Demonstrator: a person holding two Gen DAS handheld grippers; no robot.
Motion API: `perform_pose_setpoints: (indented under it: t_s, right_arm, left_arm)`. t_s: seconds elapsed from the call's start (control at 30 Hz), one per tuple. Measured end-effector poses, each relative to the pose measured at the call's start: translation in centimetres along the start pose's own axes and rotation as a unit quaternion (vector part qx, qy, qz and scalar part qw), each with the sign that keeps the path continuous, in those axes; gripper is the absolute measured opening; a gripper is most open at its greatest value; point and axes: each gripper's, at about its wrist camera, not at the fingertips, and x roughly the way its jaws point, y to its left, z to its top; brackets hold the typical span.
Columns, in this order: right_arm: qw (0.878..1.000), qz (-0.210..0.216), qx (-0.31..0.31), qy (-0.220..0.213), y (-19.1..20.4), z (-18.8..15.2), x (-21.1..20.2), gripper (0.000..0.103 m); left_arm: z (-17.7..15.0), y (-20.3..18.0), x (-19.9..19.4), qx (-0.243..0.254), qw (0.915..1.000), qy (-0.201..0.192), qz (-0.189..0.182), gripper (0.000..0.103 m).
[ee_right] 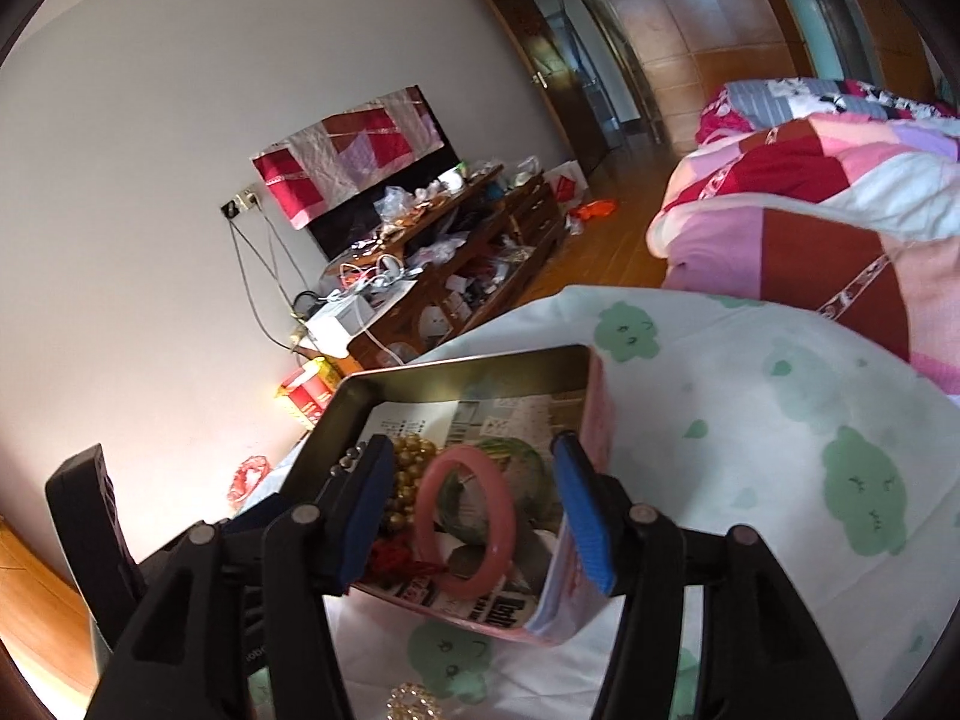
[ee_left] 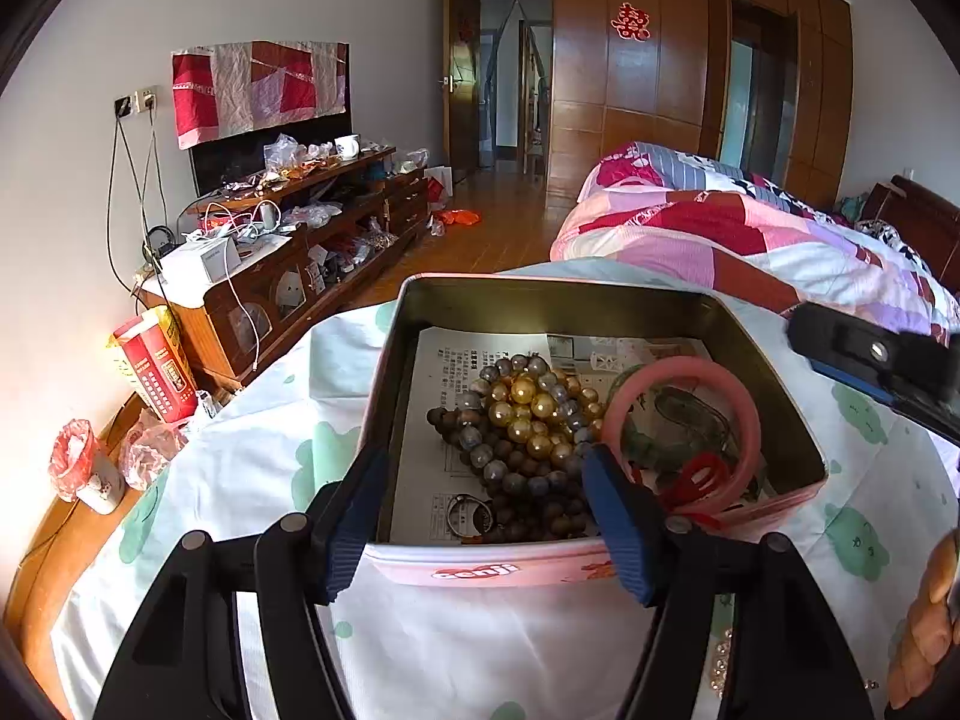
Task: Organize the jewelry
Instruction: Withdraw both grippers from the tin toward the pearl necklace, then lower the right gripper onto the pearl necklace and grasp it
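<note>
Both claws stand apart, gripping nothing. The pink tin (ee_left: 480, 570) sits on the cloud-print sheet (ee_left: 252, 456), its near wall between the left claw (ee_left: 489, 516); the pink bangle (ee_right: 465, 519) lies flat inside, between the right claw (ee_right: 474, 516).

"Benji" on pink tin (ee_left: 480, 570), red 囍 on wardrobe (ee_left: 630, 21)

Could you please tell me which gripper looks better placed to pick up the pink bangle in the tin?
Probably the right gripper: its open fingers frame the pink bangle, whereas the left gripper frames the beads.
</note>
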Motion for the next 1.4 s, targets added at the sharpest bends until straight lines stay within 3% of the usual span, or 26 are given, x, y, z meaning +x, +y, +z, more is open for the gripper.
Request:
perform_pose_setpoints:
  t_s: [0.17, 0.37, 0.47, 0.67, 1.07, 1.33, 1.4]
  right_arm:
    - [0.998, -0.056, -0.029, -0.028, 0.5, -1.1, -2.3, 0.071]
    - [0.994, -0.093, -0.044, -0.036, 0.2, -2.3, -4.0, 0.071]
    - [0.993, -0.106, -0.039, -0.035, -0.3, -2.9, -4.5, 0.071]
    - [0.993, -0.109, -0.025, -0.029, -0.8, -3.6, -4.9, 0.071]
    - [0.989, -0.132, -0.058, -0.033, 0.0, -5.5, -5.9, 0.071]
    - [0.991, -0.108, -0.070, -0.021, 0.6, -6.1, -6.7, 0.071]
    - [0.992, -0.098, -0.077, -0.011, 1.0, -6.4, -6.7, 0.064]
  left_arm:
    - [-0.2, 0.0, -0.5, -0.003, 0.9999, -0.009, 0.008, 0.067]
    - [-1.0, -0.8, -2.2, -0.005, 0.9983, -0.030, 0.049, 0.067]
    - [-1.6, -0.9, -2.8, -0.020, 0.9982, -0.027, 0.049, 0.067]
    - [-2.7, -1.2, -3.5, -0.041, 0.9977, -0.017, 0.052, 0.067]
    - [-4.2, -2.3, -5.6, -0.039, 0.9972, -0.019, 0.060, 0.068]
    - [-4.7, -2.0, -7.2, -0.059, 0.9960, -0.029, 0.059, 0.068]
    - [-4.9, -2.0, -7.6, -0.060, 0.9960, -0.031, 0.058, 0.068]
